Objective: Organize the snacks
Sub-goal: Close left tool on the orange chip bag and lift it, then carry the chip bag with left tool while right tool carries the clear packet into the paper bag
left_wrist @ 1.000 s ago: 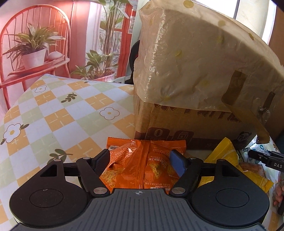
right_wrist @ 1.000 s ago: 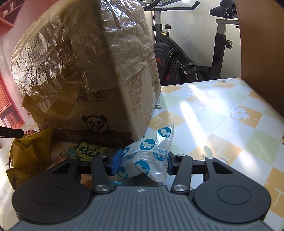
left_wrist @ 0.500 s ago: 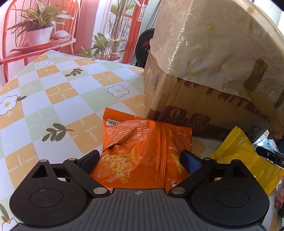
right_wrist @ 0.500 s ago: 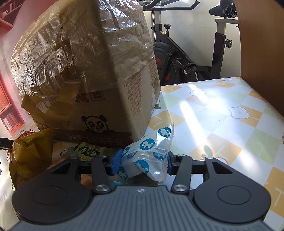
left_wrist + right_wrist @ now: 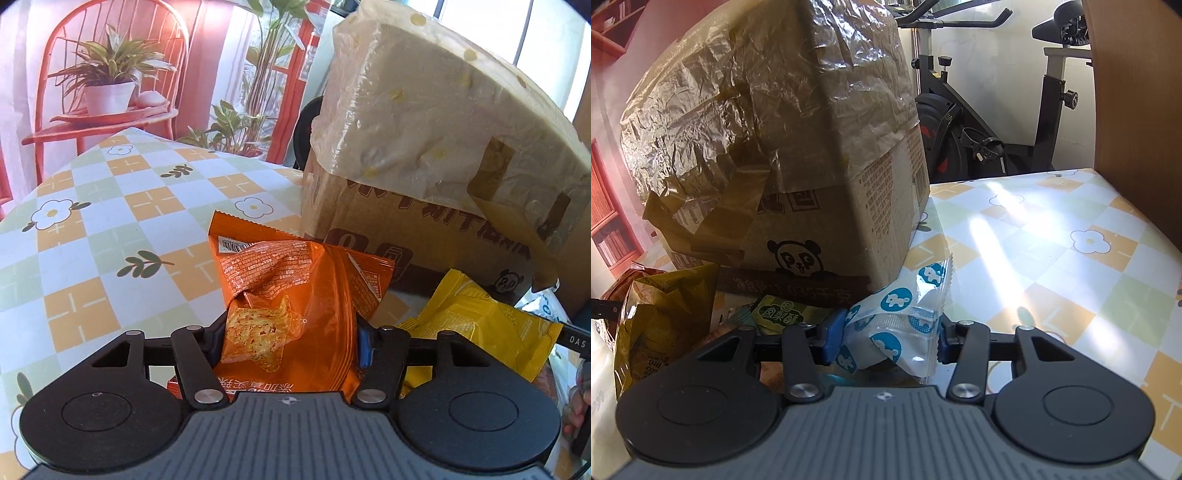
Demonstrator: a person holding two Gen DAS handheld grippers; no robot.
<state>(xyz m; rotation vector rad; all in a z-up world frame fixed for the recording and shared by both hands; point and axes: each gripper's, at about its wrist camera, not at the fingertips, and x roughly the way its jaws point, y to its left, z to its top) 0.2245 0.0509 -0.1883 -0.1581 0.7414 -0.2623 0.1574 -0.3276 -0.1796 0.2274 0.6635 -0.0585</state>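
On the checked tablecloth (image 5: 110, 236), just in front of the taped cardboard box (image 5: 424, 192), your left gripper (image 5: 290, 338) has an orange chip bag (image 5: 295, 295) between its fingers; the jaws are closing on it, and both pads already sit against the bag's crumpled sides. The bag's far end points toward the box, and its near end runs under the gripper body. To the right of it lies a yellow snack packet (image 5: 476, 325), close to the box's near face. At the right edge of that view you can see part of a hand (image 5: 576, 406) on the other tool. Your right gripper (image 5: 886, 336) is clamped on a white pouch with blue round animal prints (image 5: 905, 325), its jagged sealed edge sticking up toward the box's near right corner. In this view the box (image 5: 798, 155) fills the far left, with a panda printed low on its front. To the left of the pouch sits a small green packet (image 5: 779, 314), and further left a yellow bag (image 5: 661, 325) stands crumpled near the box. Behind the table, to the far right, stands an exercise bike (image 5: 990, 110).
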